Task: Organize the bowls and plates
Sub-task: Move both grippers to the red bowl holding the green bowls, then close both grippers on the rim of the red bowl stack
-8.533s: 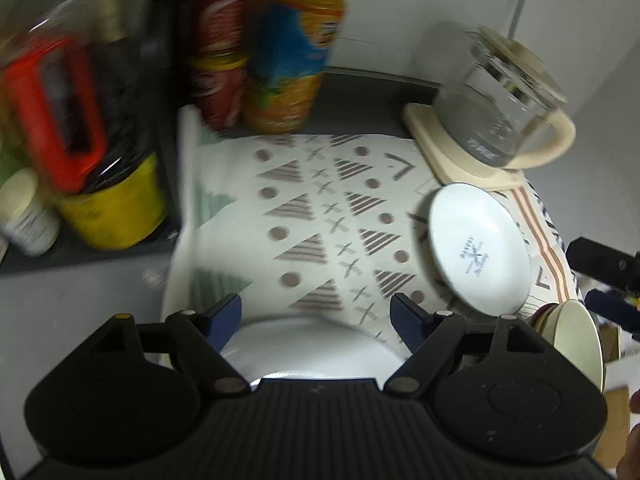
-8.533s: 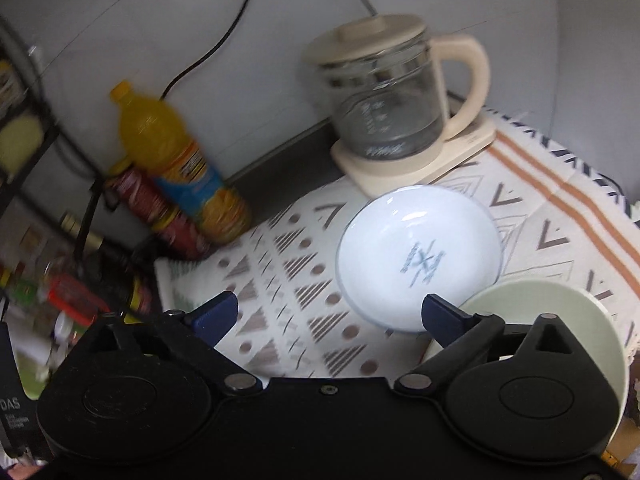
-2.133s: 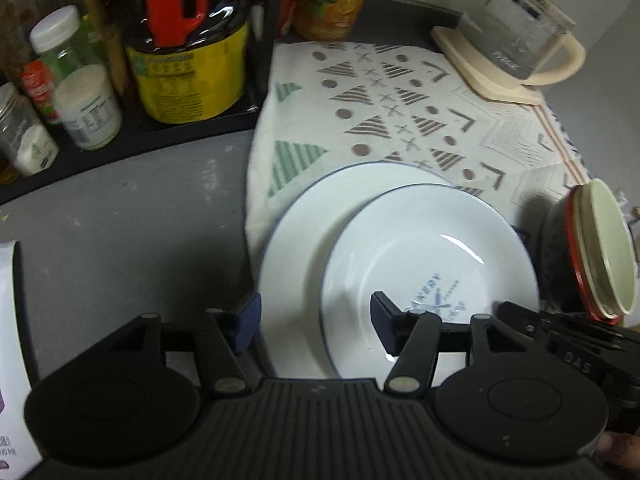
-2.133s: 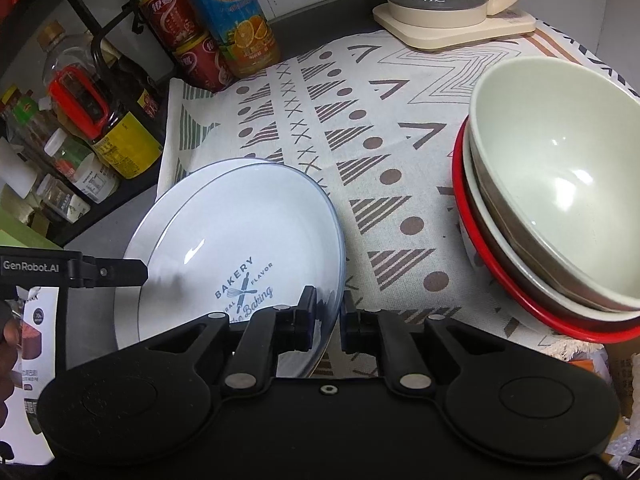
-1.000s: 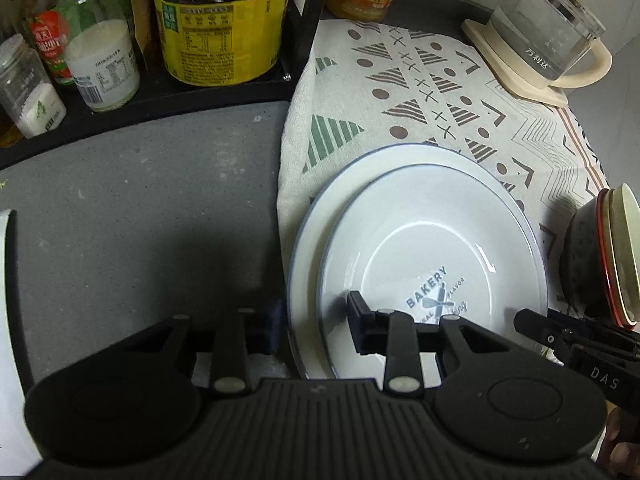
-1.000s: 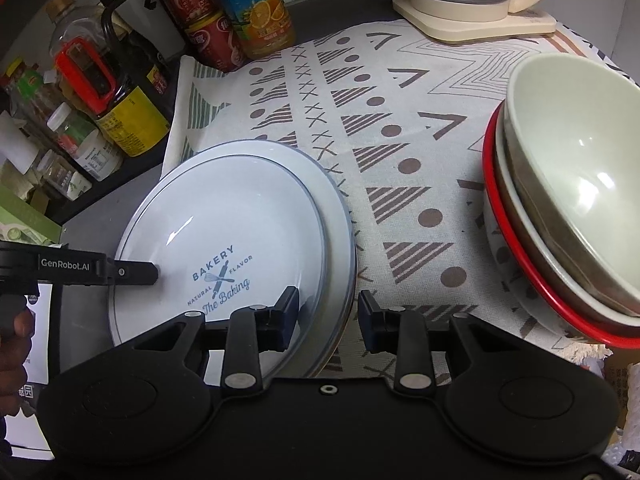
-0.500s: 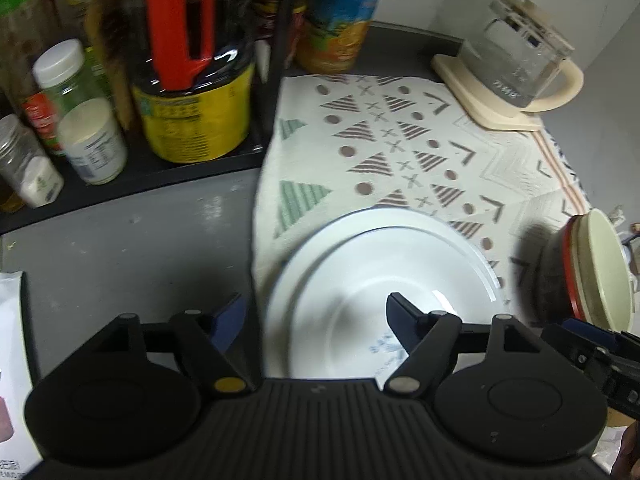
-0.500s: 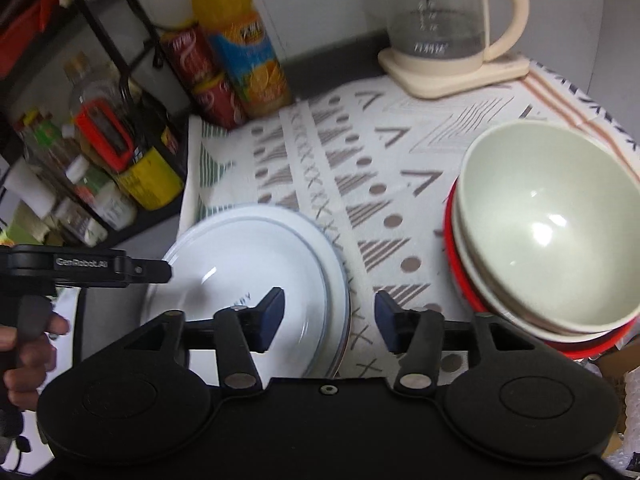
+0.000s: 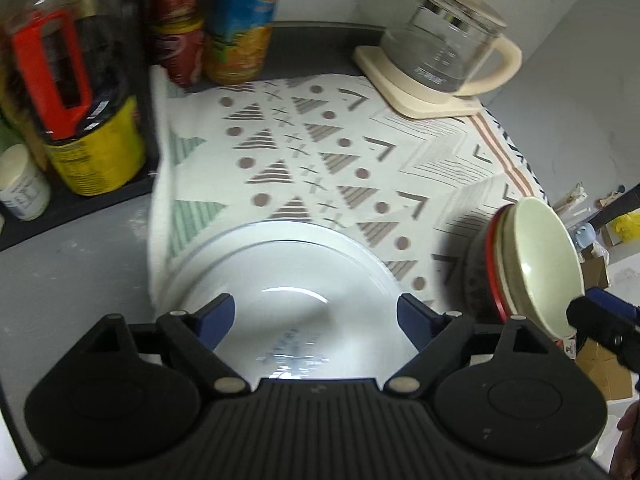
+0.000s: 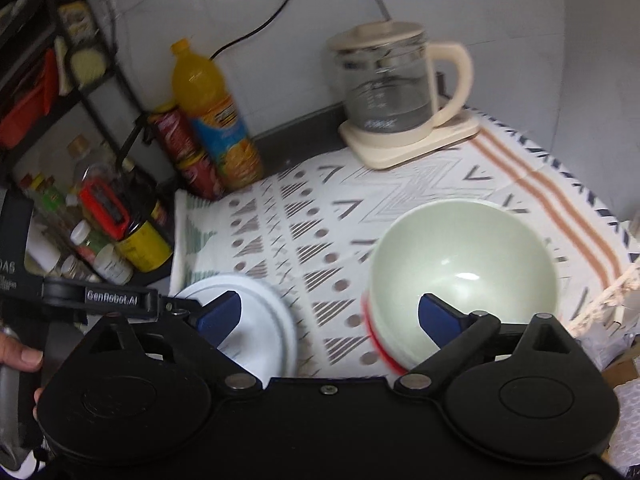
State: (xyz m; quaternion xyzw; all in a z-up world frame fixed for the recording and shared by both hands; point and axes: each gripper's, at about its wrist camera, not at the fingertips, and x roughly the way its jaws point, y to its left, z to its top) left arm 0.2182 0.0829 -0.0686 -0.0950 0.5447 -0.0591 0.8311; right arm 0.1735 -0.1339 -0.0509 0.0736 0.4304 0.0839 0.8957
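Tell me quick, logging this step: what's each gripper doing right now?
Left gripper: open, holding nothing, jaws just opened.
Right gripper: open, holding nothing, jaws just opened.

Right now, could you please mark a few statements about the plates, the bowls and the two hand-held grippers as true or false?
1. The two white plates lie stacked on the patterned cloth. True.
2. The left hand-held gripper is clamped on a plate. False: its jaws have just been opening and stand wide, gripping nothing.
3. The pale green bowl sits on top of the bowl stack. True.
4. The right hand-held gripper holds the green bowl. False: it is open and empty, its jaws just opened.
5. The glass kettle lies on its side. False: it stands upright on its base.
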